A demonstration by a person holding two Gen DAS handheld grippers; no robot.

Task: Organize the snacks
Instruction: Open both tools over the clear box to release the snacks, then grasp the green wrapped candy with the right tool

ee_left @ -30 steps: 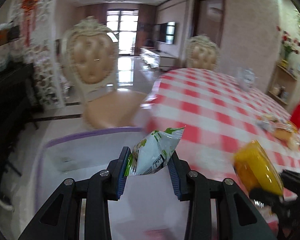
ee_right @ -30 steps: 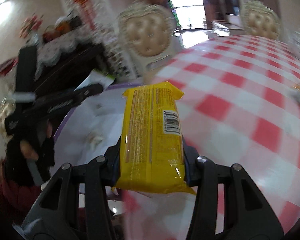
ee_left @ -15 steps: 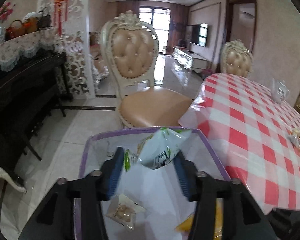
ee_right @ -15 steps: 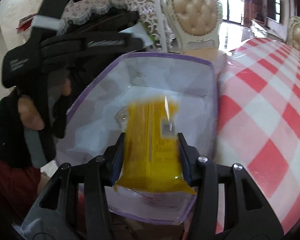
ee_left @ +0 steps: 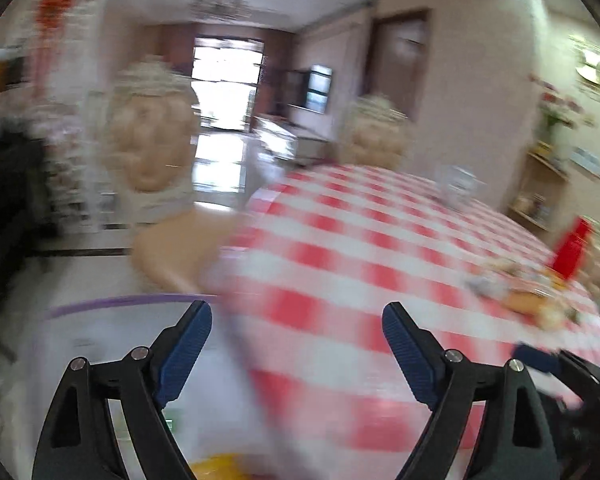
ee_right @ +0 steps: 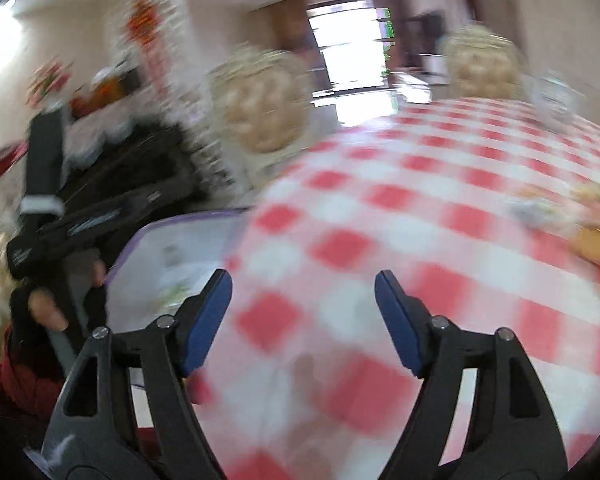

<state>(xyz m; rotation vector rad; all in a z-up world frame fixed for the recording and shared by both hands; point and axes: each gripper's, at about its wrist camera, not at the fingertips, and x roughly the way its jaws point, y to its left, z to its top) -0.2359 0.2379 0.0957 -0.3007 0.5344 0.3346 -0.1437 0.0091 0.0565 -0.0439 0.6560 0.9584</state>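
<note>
Both views are motion-blurred. My left gripper (ee_left: 296,320) is open and empty, above the edge where the white bin with a purple rim (ee_left: 112,304) meets the red-checked table (ee_left: 340,248). A yellow packet (ee_left: 216,465) shows low in the bin. My right gripper (ee_right: 303,294) is open and empty over the table (ee_right: 420,184), with the bin (ee_right: 180,220) at its left. Several loose snacks (ee_left: 528,300) lie on the table at the right, also in the right wrist view (ee_right: 596,244).
A cream padded chair (ee_left: 152,152) stands behind the bin, a second chair (ee_left: 374,136) at the table's far end. A red box (ee_left: 572,248) stands at the table's right. A dark sideboard (ee_right: 132,168) is at the left. The other hand-held gripper (ee_right: 80,220) shows at left.
Both grippers have opened and let go: the green-white packet and the yellow packet are out of the jaws. Both grippers have swung from over the bin toward the table.
</note>
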